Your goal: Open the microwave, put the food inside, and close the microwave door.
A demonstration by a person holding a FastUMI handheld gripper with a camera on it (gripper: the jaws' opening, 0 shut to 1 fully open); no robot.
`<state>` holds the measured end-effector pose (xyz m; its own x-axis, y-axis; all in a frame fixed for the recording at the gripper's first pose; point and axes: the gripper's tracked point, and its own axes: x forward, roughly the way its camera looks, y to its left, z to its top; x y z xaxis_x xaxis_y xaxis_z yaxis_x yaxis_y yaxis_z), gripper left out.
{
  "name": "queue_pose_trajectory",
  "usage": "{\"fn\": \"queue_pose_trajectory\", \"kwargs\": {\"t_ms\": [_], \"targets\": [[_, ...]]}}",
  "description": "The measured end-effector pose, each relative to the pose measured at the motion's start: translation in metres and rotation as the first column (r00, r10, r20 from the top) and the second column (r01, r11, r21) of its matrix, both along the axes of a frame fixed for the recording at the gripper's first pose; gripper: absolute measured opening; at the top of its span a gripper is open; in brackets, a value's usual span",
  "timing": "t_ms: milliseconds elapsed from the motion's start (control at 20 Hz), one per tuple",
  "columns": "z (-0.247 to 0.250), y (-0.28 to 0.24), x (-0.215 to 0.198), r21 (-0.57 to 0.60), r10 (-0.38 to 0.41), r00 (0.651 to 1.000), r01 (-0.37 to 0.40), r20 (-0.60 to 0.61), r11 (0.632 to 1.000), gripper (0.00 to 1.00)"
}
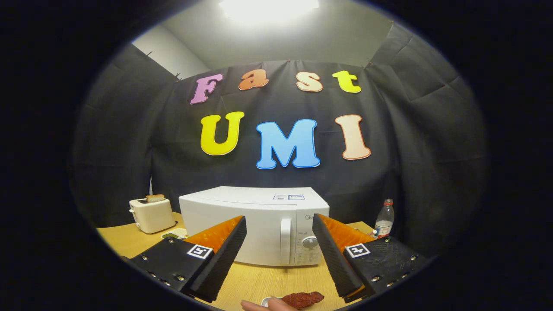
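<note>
We hold our tongs (280,231) spread wide, gripping nothing, facing the closed white boxy microwave (255,224) on the pale wooden worktop (255,278). The dark reddish food piece (304,299) lies below, between the fingers, touching a fingertip (263,306).

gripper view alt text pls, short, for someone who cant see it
The gripper hangs open above a wooden table, facing a closed white microwave beyond its fingers. Between the fingers, nearest the camera, lies a reddish-brown piece of food by a person's fingertip; a toaster and a bottle flank the microwave.
</note>
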<state>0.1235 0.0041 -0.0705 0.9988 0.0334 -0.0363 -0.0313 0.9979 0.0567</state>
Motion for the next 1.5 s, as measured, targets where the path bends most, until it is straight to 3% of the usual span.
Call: {"fn": "queue_pose_trajectory", "kwargs": {"t_ms": [400, 900, 950, 1150, 1200, 1250, 1500], "targets": [[-0.054, -0.006, 0.065, 0.021, -0.044, 0.995, 0.046, -0.088, 0.999, 0.96], [-0.116, -0.008, 0.114, 0.056, -0.073, 0.98, 0.085, -0.185, 0.995, 0.96], [-0.119, -0.01, 0.117, 0.052, -0.079, 0.978, 0.091, -0.191, 0.995, 0.93], [-0.123, -0.007, 0.123, 0.083, -0.079, 0.978, 0.097, -0.195, 0.992, 0.52], [-0.123, -0.007, 0.121, 0.07, -0.087, 0.978, 0.102, -0.189, 0.992, 0.49], [-0.122, -0.007, 0.12, 0.056, -0.096, 0.977, 0.108, -0.19, 0.993, 0.37], [-0.122, -0.005, 0.12, 0.076, -0.107, 0.971, 0.126, -0.213, 0.989, 0.17]]}}
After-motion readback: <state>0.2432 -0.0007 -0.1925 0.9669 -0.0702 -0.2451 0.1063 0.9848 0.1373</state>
